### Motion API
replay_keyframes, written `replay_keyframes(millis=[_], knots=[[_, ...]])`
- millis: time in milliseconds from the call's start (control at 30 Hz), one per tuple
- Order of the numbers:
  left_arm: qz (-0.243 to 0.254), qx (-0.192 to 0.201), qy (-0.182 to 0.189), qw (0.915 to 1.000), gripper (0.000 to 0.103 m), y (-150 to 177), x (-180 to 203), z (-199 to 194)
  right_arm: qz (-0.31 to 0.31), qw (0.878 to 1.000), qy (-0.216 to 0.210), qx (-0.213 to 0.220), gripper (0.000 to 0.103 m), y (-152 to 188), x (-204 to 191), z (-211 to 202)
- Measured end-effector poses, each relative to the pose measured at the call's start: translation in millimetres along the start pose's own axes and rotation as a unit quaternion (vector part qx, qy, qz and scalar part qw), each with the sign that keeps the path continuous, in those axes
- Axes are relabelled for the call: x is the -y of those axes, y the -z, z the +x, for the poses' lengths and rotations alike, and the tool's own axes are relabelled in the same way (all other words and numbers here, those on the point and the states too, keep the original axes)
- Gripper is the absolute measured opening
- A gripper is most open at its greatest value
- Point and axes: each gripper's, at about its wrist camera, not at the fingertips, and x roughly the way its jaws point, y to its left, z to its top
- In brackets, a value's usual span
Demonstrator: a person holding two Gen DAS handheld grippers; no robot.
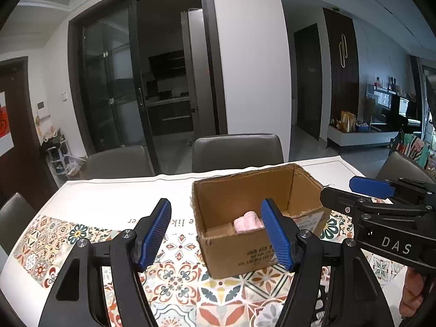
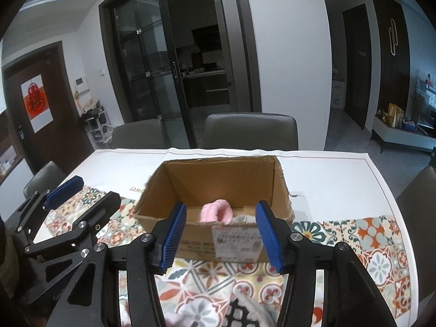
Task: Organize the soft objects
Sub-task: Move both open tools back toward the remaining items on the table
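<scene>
**A:** What does the left gripper (image 1: 215,234) look like?

**B:** Two black plastic arms with triangular cut-outs, each tipped with a blue ribbed rubber pad (image 1: 155,234). Round silver screws (image 1: 128,233) mark the pivot joints.

**A:** And the right gripper (image 2: 220,238)?

**B:** The same build: black angular linkages, blue ribbed pads, silver screw heads. From the left wrist camera its black housing carries white letters, "DAS" (image 1: 395,245), and small silver bolts dot its links.

**A:** Anything of the person?

**B:** Only a hand (image 1: 411,297) wrapped around the black handle at the frame's edge; no sleeve shows.
</scene>
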Motion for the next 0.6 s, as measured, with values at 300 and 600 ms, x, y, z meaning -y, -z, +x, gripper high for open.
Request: replay_keyframes(millis=[300, 600], knots=[[-0.004, -0.001, -0.004, 1.0, 0.069, 18, -7, -36, -0.004, 1.0, -0.009, 0.004, 0.054, 18, -20, -28], [-0.011, -0.031, 0.001, 0.9995, 0.069, 46, -14, -59, -0.007, 1.0, -0.017, -0.008, 0.054, 42, -34, -43]])
